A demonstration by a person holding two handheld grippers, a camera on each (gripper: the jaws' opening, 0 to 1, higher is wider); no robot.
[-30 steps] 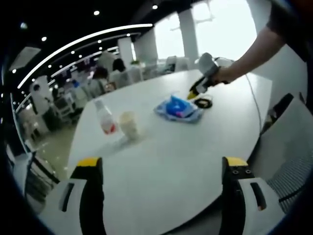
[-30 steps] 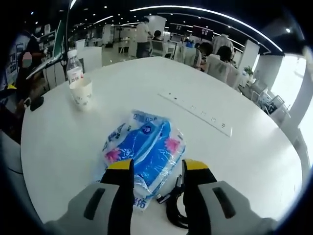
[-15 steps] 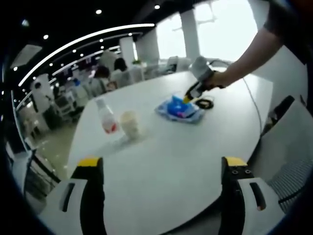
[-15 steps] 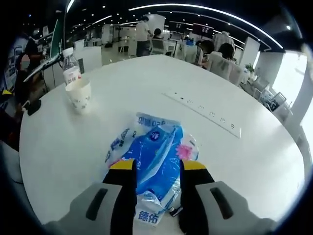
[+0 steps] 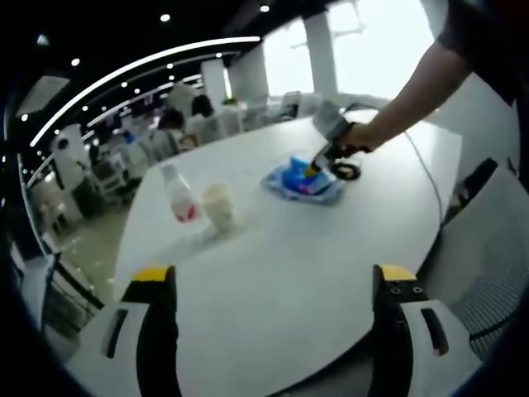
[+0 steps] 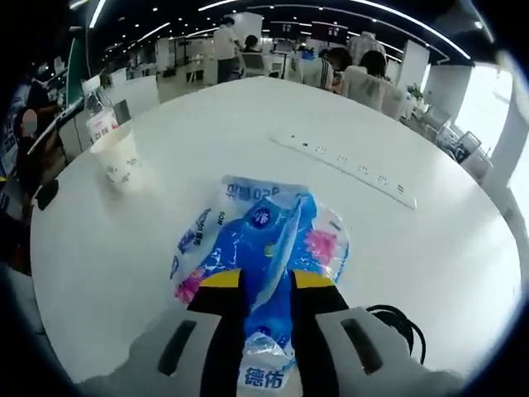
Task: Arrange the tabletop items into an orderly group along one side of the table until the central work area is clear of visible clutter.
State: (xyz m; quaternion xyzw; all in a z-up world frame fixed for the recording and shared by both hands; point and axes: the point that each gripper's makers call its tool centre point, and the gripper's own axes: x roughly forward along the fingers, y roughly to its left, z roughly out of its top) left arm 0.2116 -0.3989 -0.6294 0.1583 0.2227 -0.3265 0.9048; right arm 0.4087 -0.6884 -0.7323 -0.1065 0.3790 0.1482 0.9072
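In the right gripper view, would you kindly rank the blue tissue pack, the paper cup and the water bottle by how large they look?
1. Blue tissue pack, clearly largest, though nearest the camera.
2. Paper cup.
3. Water bottle, partly behind the cup and farther off, so these two are uncertain.

Blue tissue pack [image 6: 264,240] carries white Chinese characters "德佑" at its near end; other print on it is illegible. Bottle [image 6: 101,124] and cup [image 6: 118,157] markings unreadable.

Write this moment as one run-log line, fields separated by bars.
right tool: shut on pack | left tool: open, over table edge | cup beside bottle
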